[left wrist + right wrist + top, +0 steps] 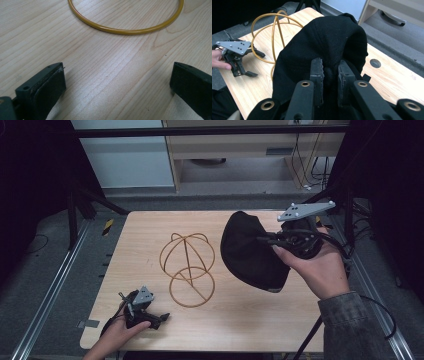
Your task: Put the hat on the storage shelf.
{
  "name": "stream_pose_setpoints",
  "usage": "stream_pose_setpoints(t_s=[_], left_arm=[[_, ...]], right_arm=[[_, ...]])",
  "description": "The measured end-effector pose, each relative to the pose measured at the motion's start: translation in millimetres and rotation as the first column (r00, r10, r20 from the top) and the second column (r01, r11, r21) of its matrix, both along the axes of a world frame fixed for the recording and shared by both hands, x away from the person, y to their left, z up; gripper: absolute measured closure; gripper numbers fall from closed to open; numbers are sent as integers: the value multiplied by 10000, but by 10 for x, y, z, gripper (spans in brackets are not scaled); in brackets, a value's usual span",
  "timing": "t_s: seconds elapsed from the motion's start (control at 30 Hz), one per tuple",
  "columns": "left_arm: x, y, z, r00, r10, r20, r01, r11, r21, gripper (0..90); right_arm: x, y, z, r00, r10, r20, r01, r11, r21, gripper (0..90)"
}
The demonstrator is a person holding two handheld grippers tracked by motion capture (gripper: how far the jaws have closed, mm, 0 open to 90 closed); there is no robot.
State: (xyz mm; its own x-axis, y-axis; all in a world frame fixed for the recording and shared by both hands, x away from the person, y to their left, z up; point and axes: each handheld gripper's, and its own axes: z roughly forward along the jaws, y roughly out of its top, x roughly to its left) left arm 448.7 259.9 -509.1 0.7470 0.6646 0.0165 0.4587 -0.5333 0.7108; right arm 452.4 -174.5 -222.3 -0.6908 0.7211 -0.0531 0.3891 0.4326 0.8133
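A black cap (250,252) hangs over the right half of the table, with my right gripper (262,239) shut on a fold of its fabric. In the right gripper view the two jaws (330,68) pinch the cap (324,37) between them. A gold wire hat stand (187,269) rises upright at the table's middle, left of the cap and apart from it. My left gripper (159,319) rests low near the front left edge, open and holding nothing. Its wide-apart jaws (118,73) point at the stand's round base ring (125,31).
The wooden table (240,315) has metal rails along both sides. A small round hole (375,63) sits in the tabletop beyond the cap. Behind the table are a floor, a cabinet and cables.
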Motion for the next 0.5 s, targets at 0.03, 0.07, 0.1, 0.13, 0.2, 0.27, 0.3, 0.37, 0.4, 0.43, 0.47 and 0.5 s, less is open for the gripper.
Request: stream_pose_setpoints(t_s=[0.03, 0.07, 0.1, 0.13, 0.2, 0.27, 0.3, 0.37, 0.4, 0.43, 0.47, 0.5], left_arm=[[0, 0, 0, 10000, -2, 2, 2, 10000, 2, 0], [1, 0, 0, 10000, 1, 0, -1, 10000, 3, 0], [1, 0, 1, 10000, -1, -4, 1, 10000, 8, 0], [1, 0, 1, 10000, -3, -8, 3, 10000, 12, 0], [1, 0, 2, 10000, -4, -12, 4, 10000, 20, 0], [1, 0, 2, 10000, -5, -10, 5, 10000, 23, 0], [1, 0, 2, 10000, -3, -13, 3, 10000, 22, 0], [1, 0, 2, 10000, -6, -14, 6, 10000, 24, 0], [1, 0, 2, 10000, -6, -13, 6, 10000, 22, 0], [1, 0, 2, 10000, -6, -14, 6, 10000, 22, 0], [1, 0, 2, 10000, -5, -12, 5, 10000, 22, 0], [1, 0, 2, 10000, -5, -14, 5, 10000, 22, 0]], right_arm=[[1, 12, 15, 10000, -41, 53, 42, 10000, -87, 782], [7, 25, 27, 9999, -87, 113, 88, 9999, -137, 782], [13, 40, 37, 9999, -64, 109, 66, 9999, -151, 782], [20, 57, 47, 9999, -47, 132, 49, 9998, -178, 782], [38, 88, 63, 9999, 0, 132, 3, 9998, -199, 782], [51, 122, 85, 9998, 54, 166, -51, 9998, -170, 782], [53, 137, 106, 9998, 99, 178, -96, 9998, -155, 782], [52, 153, 137, 9996, 129, 263, -126, 9999, -98, 782], [48, 159, 157, 9994, 125, 331, -123, 9999, -63, 782], [41, 162, 183, 9992, 122, 382, -122, 9999, -8, 782], [37, 167, 199, 9991, 159, 403, -160, 9999, 38, 782], [33, 174, 218, 9990, 177, 420, -179, 9998, 56, 782]])
